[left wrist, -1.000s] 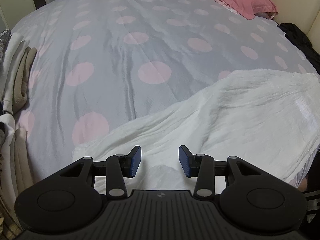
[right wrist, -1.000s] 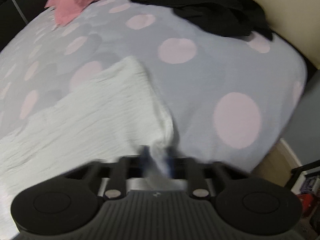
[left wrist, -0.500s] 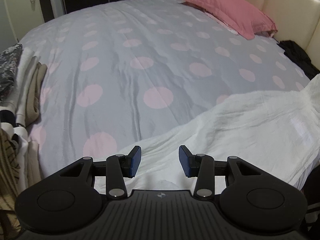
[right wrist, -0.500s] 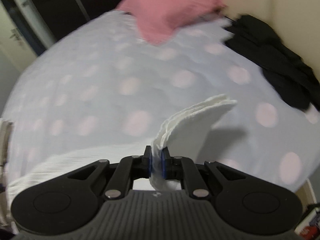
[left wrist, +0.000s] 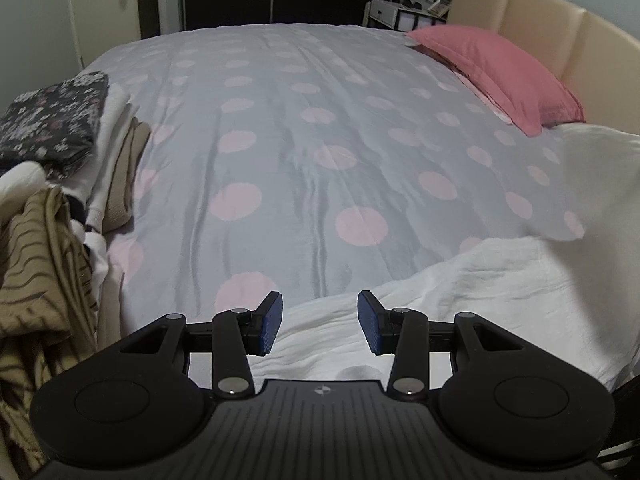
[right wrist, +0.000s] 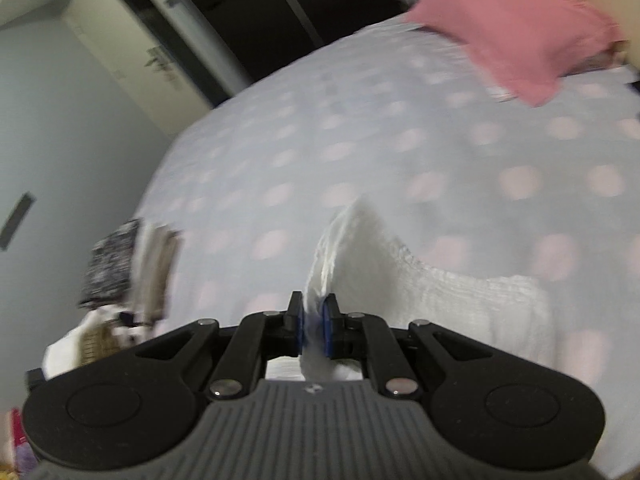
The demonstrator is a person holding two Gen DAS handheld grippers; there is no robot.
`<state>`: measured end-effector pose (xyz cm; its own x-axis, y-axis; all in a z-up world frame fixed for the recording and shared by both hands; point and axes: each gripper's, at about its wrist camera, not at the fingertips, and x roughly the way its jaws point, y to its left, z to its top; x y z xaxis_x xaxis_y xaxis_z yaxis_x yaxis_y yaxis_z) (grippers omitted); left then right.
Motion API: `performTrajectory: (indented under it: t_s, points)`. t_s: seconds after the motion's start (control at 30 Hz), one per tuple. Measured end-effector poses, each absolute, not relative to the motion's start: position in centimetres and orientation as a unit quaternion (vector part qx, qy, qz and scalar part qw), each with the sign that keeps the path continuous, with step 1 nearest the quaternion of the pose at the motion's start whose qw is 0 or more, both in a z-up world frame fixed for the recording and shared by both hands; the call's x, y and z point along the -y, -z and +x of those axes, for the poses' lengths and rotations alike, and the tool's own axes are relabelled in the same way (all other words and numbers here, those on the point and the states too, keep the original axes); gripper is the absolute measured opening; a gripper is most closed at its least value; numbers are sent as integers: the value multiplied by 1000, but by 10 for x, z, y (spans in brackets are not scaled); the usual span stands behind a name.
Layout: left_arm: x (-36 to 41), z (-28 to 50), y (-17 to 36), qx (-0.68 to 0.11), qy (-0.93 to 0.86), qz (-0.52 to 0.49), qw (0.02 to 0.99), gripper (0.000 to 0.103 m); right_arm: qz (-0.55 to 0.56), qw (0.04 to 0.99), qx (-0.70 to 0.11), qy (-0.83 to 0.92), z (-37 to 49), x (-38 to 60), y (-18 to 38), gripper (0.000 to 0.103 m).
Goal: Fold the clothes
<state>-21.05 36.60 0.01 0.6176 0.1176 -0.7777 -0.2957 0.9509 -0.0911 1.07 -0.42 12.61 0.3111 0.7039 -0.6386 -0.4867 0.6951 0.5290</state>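
Two tools over a white garment on a spotted bed.

The left tool (left wrist: 319, 322) hovers with its blue pads wide apart and nothing between them, the white garment (left wrist: 460, 300) lying on the bed (left wrist: 304, 128) just beneath and to its right. The right tool (right wrist: 313, 326) is clamped on a raised edge of the white garment (right wrist: 400, 280), which drapes away ahead and to its right. A stack of folded clothes (left wrist: 60, 128) sits far left of the left tool; a pink pillow (left wrist: 492, 76) lies far ahead to its right.

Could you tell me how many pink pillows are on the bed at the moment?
1: a single pink pillow lies at the far right of the bed, against the beige headboard. Others may be hidden beyond the frame.
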Motion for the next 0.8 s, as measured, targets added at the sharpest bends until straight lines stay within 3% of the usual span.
performTrajectory:
  t_s: [0.4,0.8]
  points:
    - [-381,-230,-2,-411,-127,-133,893,39,172,708,-513,-454,-76,-172,-60,11]
    - [-410,-243,2,-413,-206,-130,878,39,171,662,-569,-456,-129,-254,27,11]
